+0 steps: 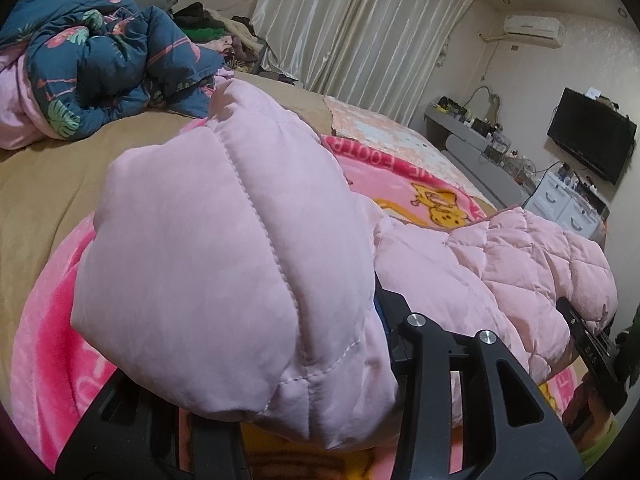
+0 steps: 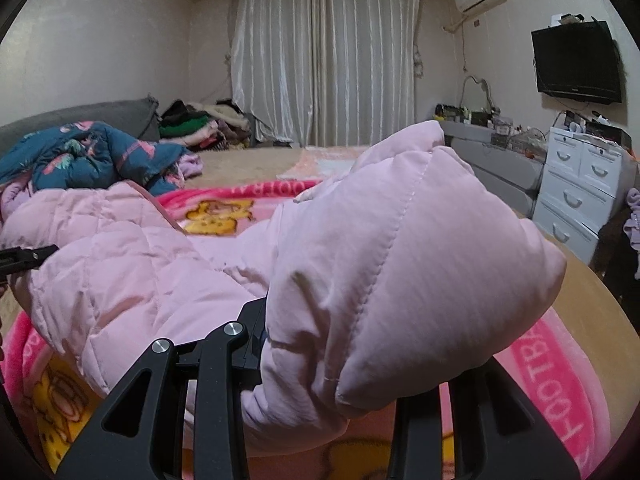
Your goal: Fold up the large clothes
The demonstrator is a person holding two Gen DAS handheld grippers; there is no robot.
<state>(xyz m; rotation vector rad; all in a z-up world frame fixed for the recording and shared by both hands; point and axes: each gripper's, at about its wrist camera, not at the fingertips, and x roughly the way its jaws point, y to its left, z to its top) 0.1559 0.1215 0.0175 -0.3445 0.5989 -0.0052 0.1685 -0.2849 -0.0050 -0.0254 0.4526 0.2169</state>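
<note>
Garment: a pale pink quilted jacket (image 1: 500, 264) lies across the bed, on a bright pink cartoon blanket (image 1: 416, 188). In the left wrist view the body runs off toward 3 o'clock; in the right wrist view it runs toward 9 o'clock.

Where you hold it: each tool has one puffy end of the jacket bunched up in front of its camera, lifted clear of the blanket. I cannot tell whether these ends are sleeves or corners.

Handling: judged from the look, it is soft, padded and light. It will sag and balloon rather than keep a crease, and the smooth shell may slip. Take hold on a stitched seam or hem, not on loose filling.

Left tool (image 1: 256, 360): narrowed on a thick fold of pink fabric, which hides the fingertips. It is gripping the jacket.

Right tool (image 2: 320, 364): the same, closed partway on a bulging fold that covers the jaws from 12 to 3 o'clock.

Other tool in sight: the right tool shows at 4 o'clock of the left view, touching the jacket.

Bed (image 2: 256, 164): tan cover, with a crumpled dark blue floral quilt (image 2: 92, 152) at 10 o'clock, well apart from the jacket.
</note>
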